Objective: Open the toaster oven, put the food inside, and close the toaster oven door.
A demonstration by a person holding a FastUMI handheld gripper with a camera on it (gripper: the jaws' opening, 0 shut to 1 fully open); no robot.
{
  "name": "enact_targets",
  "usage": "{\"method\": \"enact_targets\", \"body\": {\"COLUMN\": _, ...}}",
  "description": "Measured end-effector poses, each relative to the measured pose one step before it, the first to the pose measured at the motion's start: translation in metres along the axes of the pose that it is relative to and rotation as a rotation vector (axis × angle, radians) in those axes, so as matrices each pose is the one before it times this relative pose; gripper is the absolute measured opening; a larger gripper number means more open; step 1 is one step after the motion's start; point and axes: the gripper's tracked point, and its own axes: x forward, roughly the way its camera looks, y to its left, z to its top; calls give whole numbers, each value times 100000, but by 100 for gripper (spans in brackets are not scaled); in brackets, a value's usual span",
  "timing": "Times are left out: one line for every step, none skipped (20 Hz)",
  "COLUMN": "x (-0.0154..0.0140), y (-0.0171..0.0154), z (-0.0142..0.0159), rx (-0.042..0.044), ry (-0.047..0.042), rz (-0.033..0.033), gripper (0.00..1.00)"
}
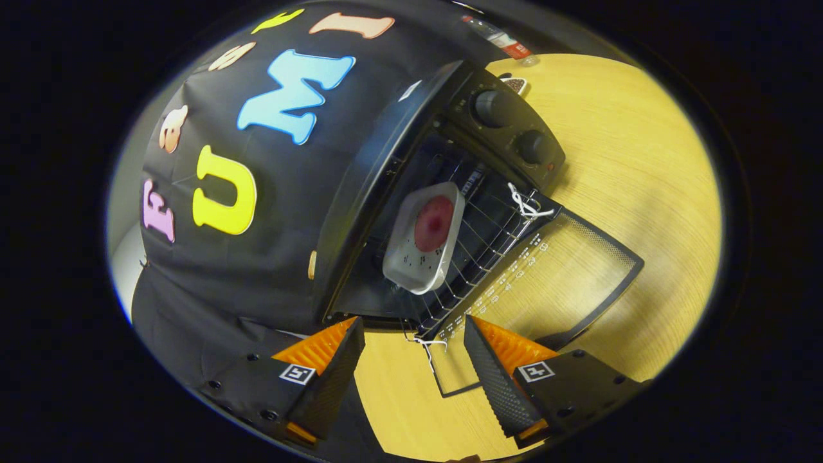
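A pale wooden bench (pixel 630 148) fills the right of the frame, with the booth's black cloth wall at upper left. On it stands the black toaster oven (pixel 450 161), centre frame, its glass door (pixel 566 270) dropped fully open toward lower right. Inside, on the wire rack (pixel 488 244), sits a white tray (pixel 421 241) carrying a round red piece of food (pixel 434 223). The claw (pixel 411 341), at the lower centre, is spread and empty, its fingers flanking the door's near end. Judging ahead: the tray looks close to the rack's front, so swinging the door shut may clip it; the white string (pixel 527 204) could snag.
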Motion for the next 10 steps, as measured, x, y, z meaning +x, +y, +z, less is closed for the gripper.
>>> {"method": "enact_targets", "body": {"x": -441, "y": 336, "z": 89, "rx": -1814, "ry": -835, "rz": -110, "gripper": 98}}
{"method": "enact_targets", "body": {"x": -677, "y": 193, "z": -148, "rx": -2499, "ry": -455, "rz": -501, "gripper": 98}}
{"method": "enact_targets", "body": {"x": -486, "y": 59, "z": -58, "rx": -3687, "ry": -687, "rz": -1064, "gripper": 98}}
{"method": "enact_targets", "body": {"x": -460, "y": 1, "z": -129, "rx": -4761, "ry": -441, "rz": -950, "gripper": 98}}
{"method": "enact_targets", "body": {"x": -601, "y": -117, "z": -252, "rx": -5222, "ry": -155, "rz": -1490, "gripper": 98}}
{"method": "enact_targets", "body": {"x": -465, "y": -230, "z": -172, "rx": -5645, "ry": -309, "rz": -1728, "gripper": 98}}
{"method": "enact_targets", "body": {"x": -455, "y": -152, "z": -153, "rx": -5824, "ry": -494, "rz": -1654, "gripper": 98}}
{"method": "enact_targets", "body": {"x": -378, "y": -309, "z": -120, "rx": -6070, "ry": -368, "rz": -2076, "gripper": 98}}
{"method": "enact_targets", "body": {"x": -289, "y": -478, "z": -353, "rx": -6334, "ry": 87, "rz": -2636, "gripper": 98}}
{"method": "enact_targets", "body": {"x": -204, "y": -452, "z": -316, "rx": -6701, "ry": 720, "rz": -2540, "gripper": 98}}
